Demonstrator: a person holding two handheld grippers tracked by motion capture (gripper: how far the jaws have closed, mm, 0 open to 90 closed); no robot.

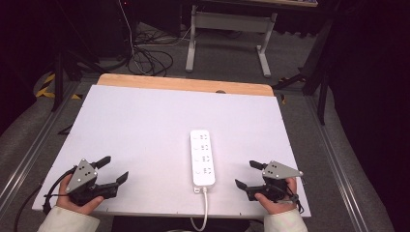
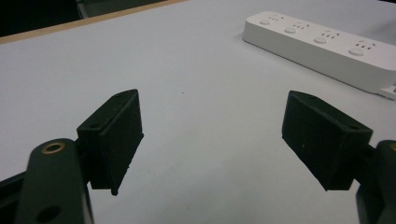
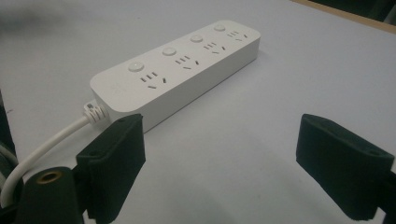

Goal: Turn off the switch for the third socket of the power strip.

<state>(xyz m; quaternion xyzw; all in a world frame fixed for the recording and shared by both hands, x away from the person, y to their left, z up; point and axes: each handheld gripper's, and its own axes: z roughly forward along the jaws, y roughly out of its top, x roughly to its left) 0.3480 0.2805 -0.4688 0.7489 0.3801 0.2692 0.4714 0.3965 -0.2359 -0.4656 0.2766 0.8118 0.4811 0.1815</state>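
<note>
Both grippers, left and right, wide open, empty, flanking white power strip between them.

White table; white power strip flat near front edge.

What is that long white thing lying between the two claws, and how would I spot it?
Find the white table. Near its front edge, between the two grippers, lies a power strip, a white bar with four sockets, each with a round button, and a white cord trailing off the table's near edge.
</note>
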